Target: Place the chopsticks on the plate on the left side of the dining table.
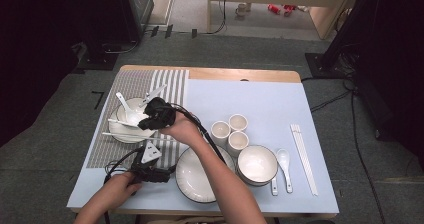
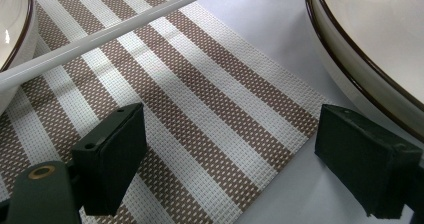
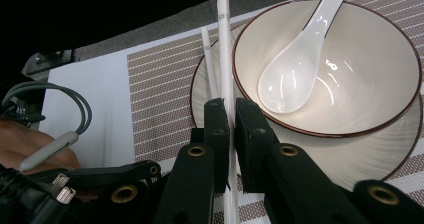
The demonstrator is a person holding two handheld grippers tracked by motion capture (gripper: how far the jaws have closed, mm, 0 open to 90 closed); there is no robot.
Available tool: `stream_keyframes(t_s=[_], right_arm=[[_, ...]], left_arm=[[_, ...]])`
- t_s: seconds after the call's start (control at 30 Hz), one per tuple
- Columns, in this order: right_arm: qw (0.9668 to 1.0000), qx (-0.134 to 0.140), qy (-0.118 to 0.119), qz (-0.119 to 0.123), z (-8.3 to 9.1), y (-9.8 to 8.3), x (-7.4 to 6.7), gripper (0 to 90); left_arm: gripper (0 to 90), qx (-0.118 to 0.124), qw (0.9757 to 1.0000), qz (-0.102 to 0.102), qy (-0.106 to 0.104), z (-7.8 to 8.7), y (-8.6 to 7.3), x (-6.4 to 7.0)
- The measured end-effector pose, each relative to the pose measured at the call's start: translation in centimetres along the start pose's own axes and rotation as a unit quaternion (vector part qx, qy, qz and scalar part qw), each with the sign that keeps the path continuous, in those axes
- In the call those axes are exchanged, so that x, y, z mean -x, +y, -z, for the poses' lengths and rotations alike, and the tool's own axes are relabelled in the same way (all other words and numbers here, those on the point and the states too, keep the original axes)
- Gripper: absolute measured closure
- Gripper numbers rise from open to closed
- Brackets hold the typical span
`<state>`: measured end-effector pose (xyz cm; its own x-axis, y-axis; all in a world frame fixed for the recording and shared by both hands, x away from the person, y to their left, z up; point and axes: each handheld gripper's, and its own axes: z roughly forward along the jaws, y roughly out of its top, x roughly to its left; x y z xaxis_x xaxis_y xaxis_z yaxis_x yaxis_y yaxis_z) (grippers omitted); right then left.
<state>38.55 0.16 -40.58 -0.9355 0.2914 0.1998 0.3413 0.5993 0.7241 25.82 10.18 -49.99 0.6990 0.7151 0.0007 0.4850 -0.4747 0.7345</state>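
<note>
My right gripper is shut on a white chopstick, which runs forward past the rim of a white bowl. The bowl holds a white spoon and sits on a dark-rimmed plate. A second chopstick lies just left of the held one, across the plate's edge. In the high view the right gripper is at this bowl, at the table's left. My left gripper is open and holds nothing, low over the striped placemat. It is near the front left.
A large plate lies right of the left gripper, its rim close to the jaw. A chopstick crosses the placemat ahead. Three cups, a bowl, two spoons and chopsticks stand to the right.
</note>
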Motion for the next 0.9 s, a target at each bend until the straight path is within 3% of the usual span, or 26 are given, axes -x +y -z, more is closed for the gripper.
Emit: stream_keyframes(t_s=[0.9], right_arm=[[0.9999, -0.013, 0.010, 0.001, -2.3, -0.3, 0.0, 84.9]], left_arm=[[13.3, -0.001, 1.0000, -0.003, 0.001, 0.0, 0.0, 0.0]])
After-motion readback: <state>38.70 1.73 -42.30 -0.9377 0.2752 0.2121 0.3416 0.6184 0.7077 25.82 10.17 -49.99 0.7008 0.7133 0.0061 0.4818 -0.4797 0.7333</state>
